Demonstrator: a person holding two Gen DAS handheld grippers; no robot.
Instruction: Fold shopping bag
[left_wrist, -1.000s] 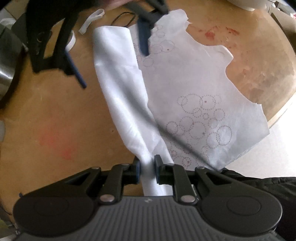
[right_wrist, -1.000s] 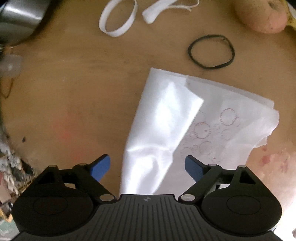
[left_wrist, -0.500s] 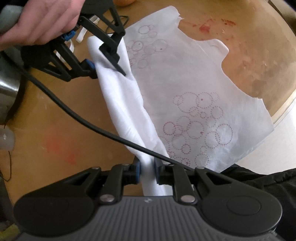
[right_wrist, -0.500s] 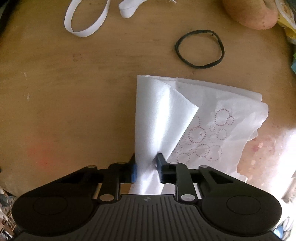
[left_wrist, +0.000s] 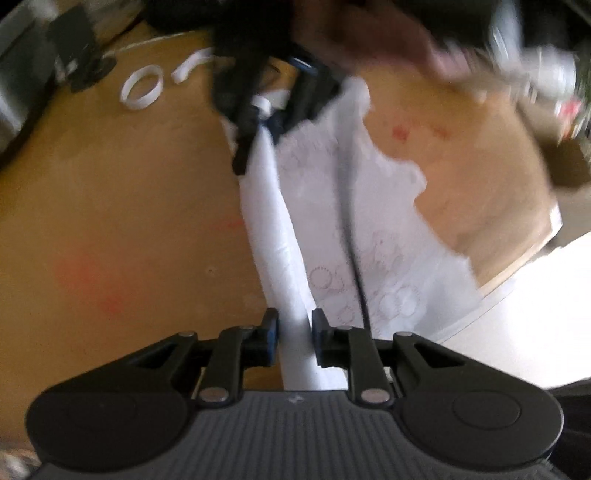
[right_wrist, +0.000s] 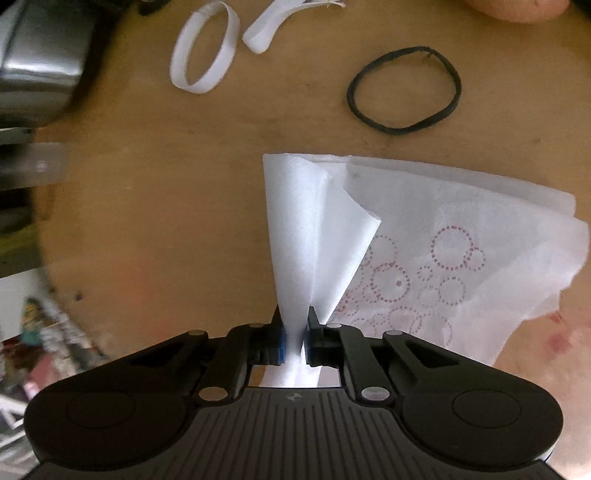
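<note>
A white shopping bag (left_wrist: 391, 258) printed with red dotted circles lies on the round wooden table (left_wrist: 129, 221). Its left edge is raised as a long taut fold between both grippers. My left gripper (left_wrist: 294, 325) has the near end of that fold between its pads, and its jaws are opening slightly. At the far end, my right gripper (left_wrist: 264, 125) pinches the fold, blurred, with a hand (left_wrist: 369, 33) above it. In the right wrist view the right gripper (right_wrist: 294, 325) is closing tight on the bag (right_wrist: 461, 258), whose corner curls over.
Beyond the bag lie a white band loop (right_wrist: 203, 55), a white strip (right_wrist: 269, 26) and a black rubber band (right_wrist: 404, 90). A metal pot (right_wrist: 37, 66) stands at the far left. A dark cable (left_wrist: 347, 203) crosses the bag. The table edge (left_wrist: 517, 269) runs on the right.
The right gripper came down open over the far end of the fold and shut on it. Both grippers then moved and the fold is now stretched taut; the left jaws stand slightly wider.
</note>
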